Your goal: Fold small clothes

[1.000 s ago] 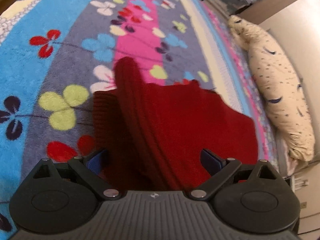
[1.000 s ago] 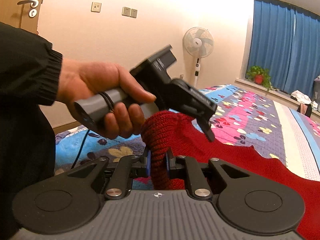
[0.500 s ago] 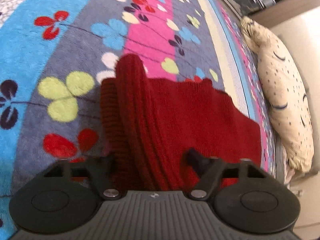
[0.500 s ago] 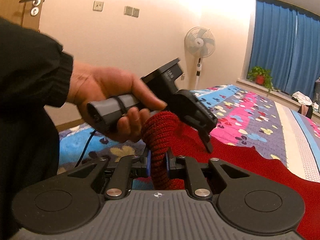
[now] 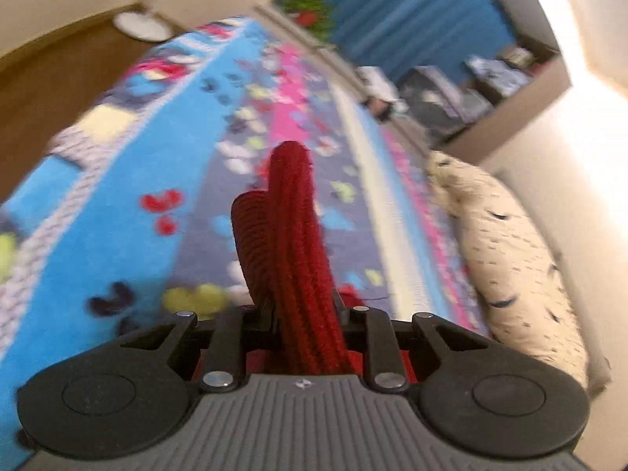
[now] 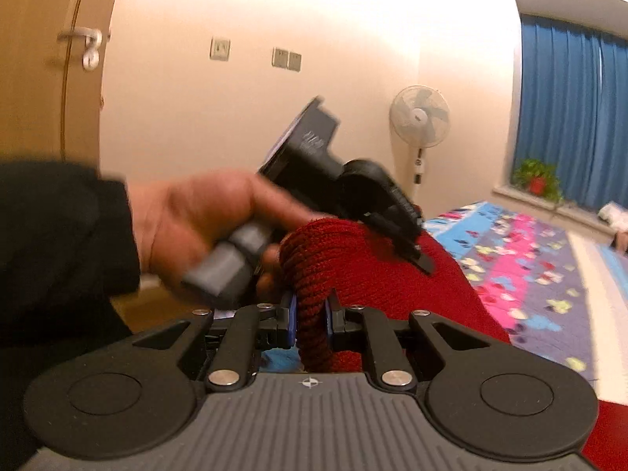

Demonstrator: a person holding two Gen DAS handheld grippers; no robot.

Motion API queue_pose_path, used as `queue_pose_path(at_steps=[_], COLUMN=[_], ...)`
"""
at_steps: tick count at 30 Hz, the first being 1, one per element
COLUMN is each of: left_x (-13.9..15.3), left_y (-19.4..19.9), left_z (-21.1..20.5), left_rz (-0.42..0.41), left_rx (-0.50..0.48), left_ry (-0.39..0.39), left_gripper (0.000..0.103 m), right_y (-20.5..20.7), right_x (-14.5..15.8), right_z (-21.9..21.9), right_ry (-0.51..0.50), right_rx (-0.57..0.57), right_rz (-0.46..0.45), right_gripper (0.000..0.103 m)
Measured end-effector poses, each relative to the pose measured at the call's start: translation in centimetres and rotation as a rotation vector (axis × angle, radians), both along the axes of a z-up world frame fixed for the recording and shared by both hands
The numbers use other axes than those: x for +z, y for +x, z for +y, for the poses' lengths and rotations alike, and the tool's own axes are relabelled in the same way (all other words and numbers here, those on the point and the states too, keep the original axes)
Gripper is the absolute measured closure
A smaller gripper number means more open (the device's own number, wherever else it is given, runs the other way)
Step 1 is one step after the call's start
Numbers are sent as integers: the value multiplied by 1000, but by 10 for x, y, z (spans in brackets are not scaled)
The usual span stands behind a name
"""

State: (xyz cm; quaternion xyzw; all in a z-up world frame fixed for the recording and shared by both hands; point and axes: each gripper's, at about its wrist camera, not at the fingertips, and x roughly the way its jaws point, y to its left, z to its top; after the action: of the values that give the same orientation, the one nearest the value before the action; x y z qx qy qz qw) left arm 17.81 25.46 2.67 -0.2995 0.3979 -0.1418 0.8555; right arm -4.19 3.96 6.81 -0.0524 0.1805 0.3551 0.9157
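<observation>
Your left gripper [image 5: 304, 314] is clamped on a thick bunched ridge of the red knit garment [image 5: 292, 243], and your right gripper [image 6: 310, 314] pinches another rolled edge of it, just beside your left hand [image 6: 204, 223]. The garment is lifted at both grips, with the rest trailing right onto the flowered bedspread [image 6: 530, 259]. Keep both grips level and draw them apart so the knit hangs flat. Carry the held edge over evenly, or the fold will likely bunch.
</observation>
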Motion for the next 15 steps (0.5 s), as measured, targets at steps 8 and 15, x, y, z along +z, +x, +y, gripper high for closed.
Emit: queue_pose_path(at_steps=[8, 15], left_x=[-9, 35], left_y=[10, -26], left_z=[-30, -70], left_rz=[73, -205], left_rx=[-10, -106], left_ry=[85, -100], left_gripper=[65, 20], right_y=[23, 7], right_x=[-18, -2], right_z=[-64, -178], right_ry=[161, 302], right_rx=[-224, -515], right_rz=[277, 308], right_gripper=[89, 91])
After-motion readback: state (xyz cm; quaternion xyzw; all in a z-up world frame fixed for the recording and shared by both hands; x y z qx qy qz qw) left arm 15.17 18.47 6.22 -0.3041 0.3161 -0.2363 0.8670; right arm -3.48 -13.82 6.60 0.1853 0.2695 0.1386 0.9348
